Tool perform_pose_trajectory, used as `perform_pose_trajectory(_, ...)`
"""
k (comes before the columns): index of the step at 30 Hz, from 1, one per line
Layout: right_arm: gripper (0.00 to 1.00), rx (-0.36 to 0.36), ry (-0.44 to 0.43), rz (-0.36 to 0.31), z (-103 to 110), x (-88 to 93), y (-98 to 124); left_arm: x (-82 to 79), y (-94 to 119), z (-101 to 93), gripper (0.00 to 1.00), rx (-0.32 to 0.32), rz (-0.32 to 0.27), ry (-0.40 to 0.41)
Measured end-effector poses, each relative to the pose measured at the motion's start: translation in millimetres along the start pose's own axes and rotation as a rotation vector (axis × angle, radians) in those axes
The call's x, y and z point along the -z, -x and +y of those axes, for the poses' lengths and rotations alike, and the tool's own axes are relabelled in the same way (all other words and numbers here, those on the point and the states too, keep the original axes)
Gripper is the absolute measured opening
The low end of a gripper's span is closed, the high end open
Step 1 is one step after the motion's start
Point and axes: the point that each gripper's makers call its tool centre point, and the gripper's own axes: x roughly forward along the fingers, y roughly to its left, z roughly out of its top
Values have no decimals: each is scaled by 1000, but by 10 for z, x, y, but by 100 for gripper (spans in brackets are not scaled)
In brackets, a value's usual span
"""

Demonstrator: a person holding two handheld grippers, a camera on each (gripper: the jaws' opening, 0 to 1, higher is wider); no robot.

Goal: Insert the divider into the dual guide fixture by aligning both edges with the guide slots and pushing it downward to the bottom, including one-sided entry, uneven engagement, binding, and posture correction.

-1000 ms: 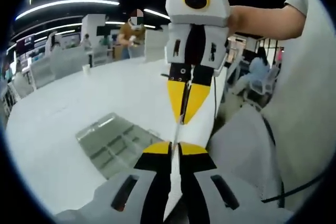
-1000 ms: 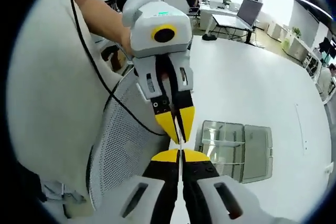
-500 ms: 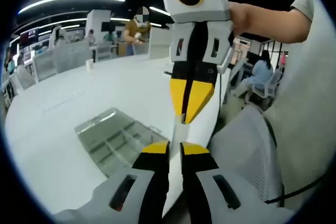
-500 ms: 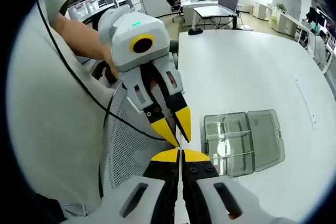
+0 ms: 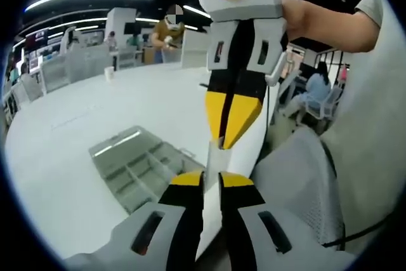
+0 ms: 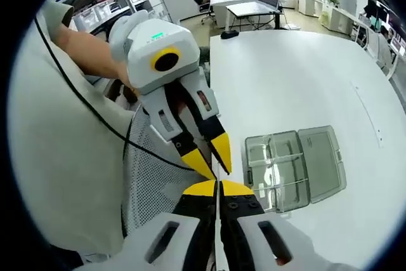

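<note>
We pinch the divider [image 5: 212, 176] between both grippers, left gripper [image 5: 211, 179] and right gripper [image 6: 217, 187], above the bench [image 6: 285, 74]; the tray [image 6: 295, 166] awaits, insertion not begun.

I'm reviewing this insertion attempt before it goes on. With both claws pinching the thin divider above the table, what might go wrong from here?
1. The left claw and right claw grip the thin clear divider close together near its edges; if the hands twist apart it may flex or slip.
2. The clear compartment box lies off to one side on the white table, apart from the divider, so the lowering may start tilted, one edge may enter first, and it may bind.
</note>
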Motion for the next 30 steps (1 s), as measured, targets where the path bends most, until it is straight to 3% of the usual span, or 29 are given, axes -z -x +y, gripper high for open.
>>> perform_pose_trajectory(16, 0, 20, 2, 21, -56, -13, -40, 57, 3, 84, 9, -40, 3, 29)
perform_pose_trajectory(30, 0, 48, -2, 38, -209, 18, -19, 75, 50, 181, 29, -86, 8, 26)
